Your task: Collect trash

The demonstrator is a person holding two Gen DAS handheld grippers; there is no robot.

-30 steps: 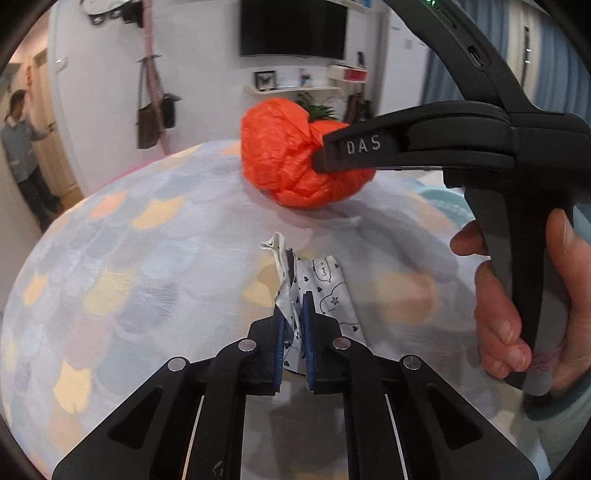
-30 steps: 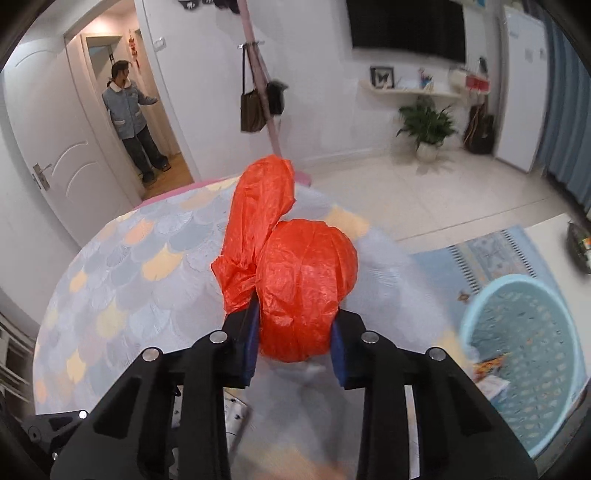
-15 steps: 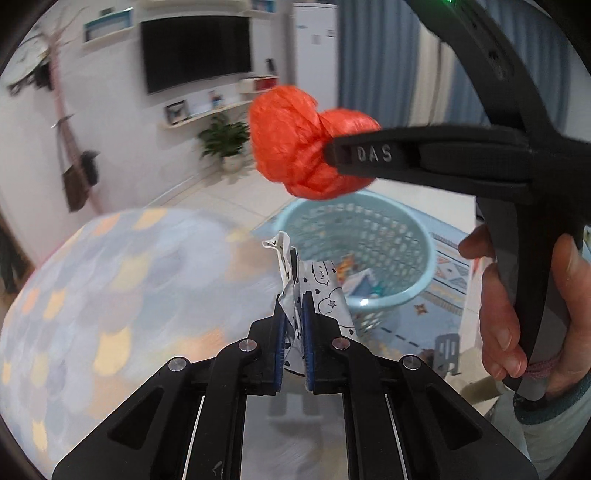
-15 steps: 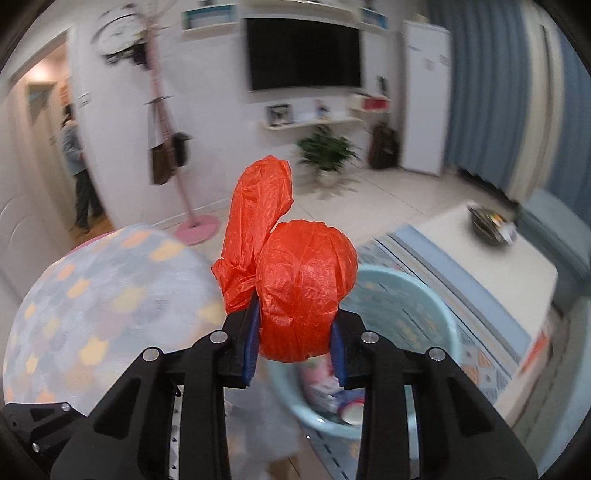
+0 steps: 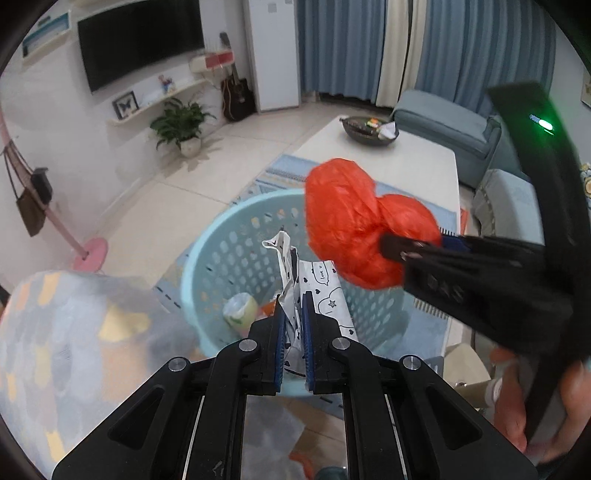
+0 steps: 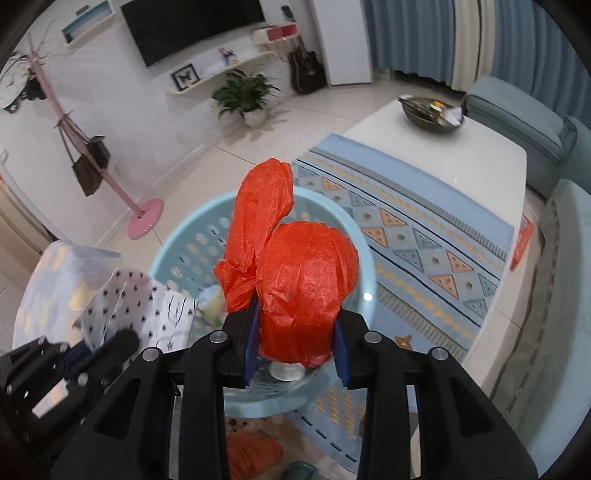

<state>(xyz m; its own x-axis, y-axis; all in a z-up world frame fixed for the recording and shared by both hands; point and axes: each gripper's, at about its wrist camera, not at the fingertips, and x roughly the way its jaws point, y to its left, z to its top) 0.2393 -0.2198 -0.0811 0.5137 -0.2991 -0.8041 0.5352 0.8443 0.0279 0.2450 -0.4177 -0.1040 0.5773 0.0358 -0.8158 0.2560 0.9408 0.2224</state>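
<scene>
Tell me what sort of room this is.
Most likely a home living room: a wall-mounted TV, a blue sofa beside a low coffee table, and a patterned rug on the tiled floor.

From my left wrist view, the orange bag (image 5: pixel 354 229) covers the far right rim of the blue basket (image 5: pixel 207 266); the right gripper (image 5: pixel 413 254) is motion-blurred. My right wrist view shows the bag (image 6: pixel 306 288) hiding most basket contents (image 6: pixel 286 371), the patterned wrapper (image 6: pixel 140 306) blurred, and the bowl's items (image 6: pixel 439 109) too small to identify.
</scene>
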